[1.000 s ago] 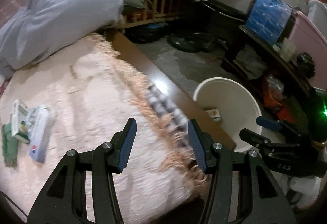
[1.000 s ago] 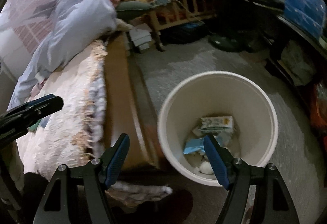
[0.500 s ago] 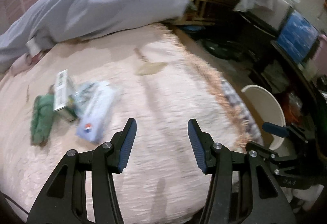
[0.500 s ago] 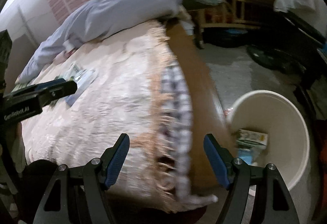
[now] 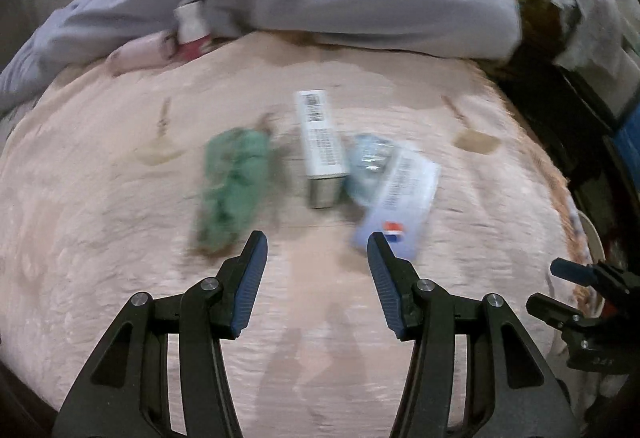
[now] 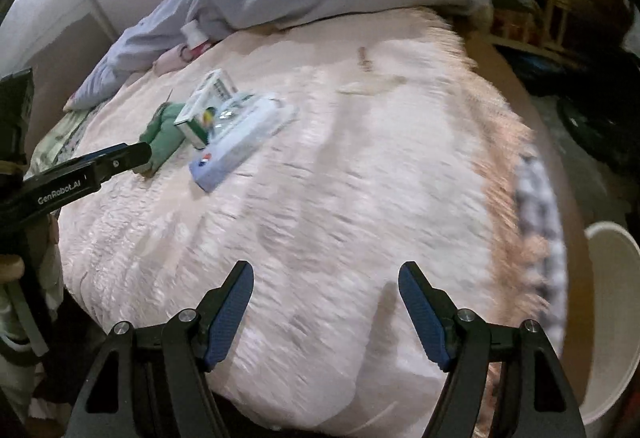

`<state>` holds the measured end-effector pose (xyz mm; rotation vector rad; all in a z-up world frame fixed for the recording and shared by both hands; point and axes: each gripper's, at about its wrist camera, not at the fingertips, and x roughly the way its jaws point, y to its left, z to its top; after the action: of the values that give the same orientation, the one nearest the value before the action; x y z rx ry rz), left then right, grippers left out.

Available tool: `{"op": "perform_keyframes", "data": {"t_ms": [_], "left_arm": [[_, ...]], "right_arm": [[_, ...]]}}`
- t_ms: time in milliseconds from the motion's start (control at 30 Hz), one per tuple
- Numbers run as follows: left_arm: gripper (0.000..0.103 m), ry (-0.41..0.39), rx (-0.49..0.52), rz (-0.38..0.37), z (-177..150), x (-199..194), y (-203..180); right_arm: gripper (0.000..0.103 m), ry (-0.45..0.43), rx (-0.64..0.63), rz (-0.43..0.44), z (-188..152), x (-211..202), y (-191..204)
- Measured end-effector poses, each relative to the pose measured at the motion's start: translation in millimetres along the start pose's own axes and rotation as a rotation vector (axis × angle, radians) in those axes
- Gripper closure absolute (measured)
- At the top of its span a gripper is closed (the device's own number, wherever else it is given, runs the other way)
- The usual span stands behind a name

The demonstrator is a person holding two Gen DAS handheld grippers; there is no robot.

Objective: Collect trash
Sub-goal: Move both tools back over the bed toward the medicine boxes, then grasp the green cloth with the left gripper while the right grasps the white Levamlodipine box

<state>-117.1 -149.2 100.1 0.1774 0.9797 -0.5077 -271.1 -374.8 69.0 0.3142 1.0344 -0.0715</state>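
**Both claws empty above the trash on the bed**

The left gripper point(image 5: 316, 250) hangs wide open, holding nothing, just short of three pieces of trash on the pink blanket point(image 5: 100, 238). The white box point(image 5: 320, 142) lies flat, its long axis running near to far, one end facing the claw. Left of it sits a crumpled green wrapper point(image 5: 234, 186); to its right, touching it, a pale blue packet point(image 5: 396, 198) slants up to the right. The right gripper point(image 6: 326, 286) is also wide open and empty. The white bin point(image 6: 612, 314) stands past the bed's right edge; its inside cannot be seen.
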Motion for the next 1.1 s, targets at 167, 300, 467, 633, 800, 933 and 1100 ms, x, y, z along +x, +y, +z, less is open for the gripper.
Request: {"op": "perform_keyframes", "data": {"t_ms": [167, 300, 467, 633, 800, 933, 1100], "left_arm": [[0.052, 0.016, -0.043, 0.000, -3, 6, 24], [0.052, 0.024, -0.045, 0.012, -5, 11, 35], [0.052, 0.037, -0.082, 0.026, -3, 13, 57], [0.052, 0.038, -0.112, 0.029, 0, 15, 69], [0.052, 0.017, -0.131, 0.010, 1, 13, 71], [0.052, 0.019, -0.137, -0.004, 1, 15, 72], [0.052, 0.023, -0.151, -0.021, 0, 21, 72]], "right_arm": [[0.030, 0.014, -0.044, 0.016, 25, 25, 36], [0.030, 0.035, -0.076, 0.013, 49, 48, 61], [0.030, 0.025, -0.071, -0.011, 78, 72, 82], [0.030, 0.043, -0.048, -0.052, 102, 105, 100], [0.028, 0.045, -0.093, -0.134, 106, 128, 110], [0.028, 0.042, -0.121, -0.174, 100, 116, 97], [0.028, 0.044, -0.085, -0.150, 91, 92, 58]]}}
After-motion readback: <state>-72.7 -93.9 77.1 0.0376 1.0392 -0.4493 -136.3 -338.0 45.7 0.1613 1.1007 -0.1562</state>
